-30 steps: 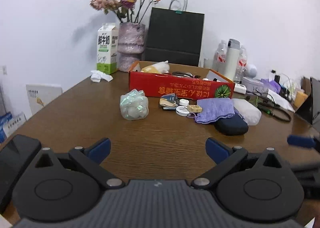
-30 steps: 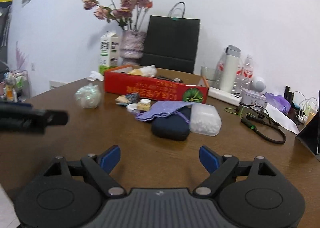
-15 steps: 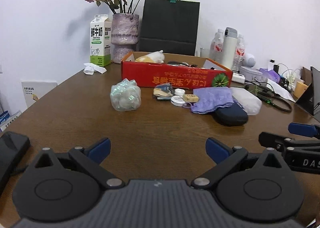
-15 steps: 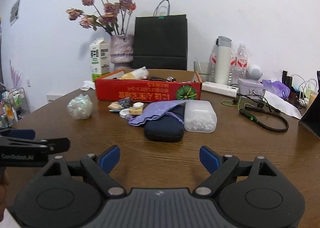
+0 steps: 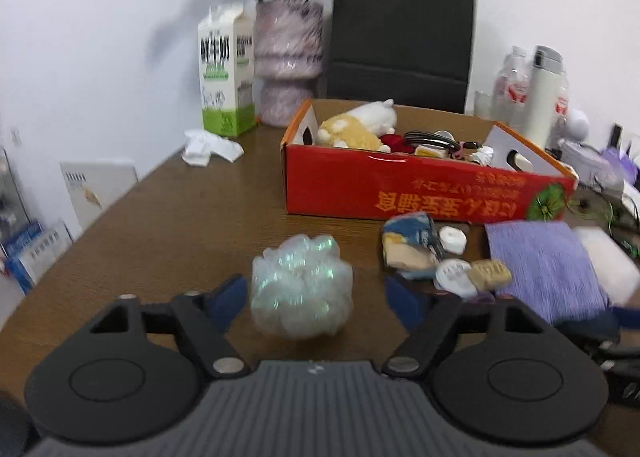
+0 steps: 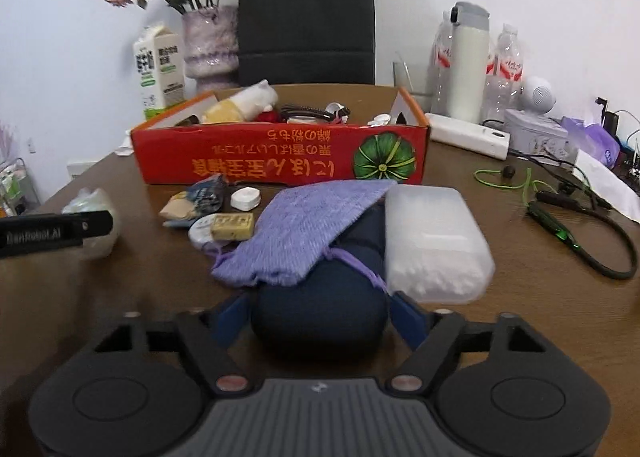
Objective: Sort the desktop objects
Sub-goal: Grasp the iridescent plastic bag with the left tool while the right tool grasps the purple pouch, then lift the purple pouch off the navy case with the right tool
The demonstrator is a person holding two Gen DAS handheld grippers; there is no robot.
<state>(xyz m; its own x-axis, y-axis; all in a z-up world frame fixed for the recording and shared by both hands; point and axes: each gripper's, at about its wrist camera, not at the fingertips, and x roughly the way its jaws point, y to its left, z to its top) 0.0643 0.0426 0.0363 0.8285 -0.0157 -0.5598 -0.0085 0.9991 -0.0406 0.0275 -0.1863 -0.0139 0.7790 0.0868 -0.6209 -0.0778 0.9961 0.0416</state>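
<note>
A crinkly iridescent plastic bag (image 5: 301,289) lies on the brown table between the fingers of my left gripper (image 5: 316,297). Its jaws are closing and gaps show on both sides of the bag. My right gripper (image 6: 320,315) straddles the near end of a dark blue case (image 6: 320,325), its closing pads just beside the case's sides. A purple cloth (image 6: 304,229) drapes over the case's far end, and a frosted white box (image 6: 436,245) lies against its right side. Behind stands the red cardboard box (image 6: 280,161), holding a plush toy and small items.
A snack packet (image 6: 204,197), white round tins (image 6: 245,199) and a wrapped bar (image 6: 232,225) lie before the red box. Milk carton (image 5: 226,73), vase (image 5: 288,61) and black paper bag (image 5: 400,37) stand behind. Bottles (image 6: 468,61) and cables (image 6: 580,233) crowd the right.
Both grippers have moved forward over the table. The plastic bag now sits between the left jaws and the dark case between the right jaws, and both pairs of jaws have narrowed.
</note>
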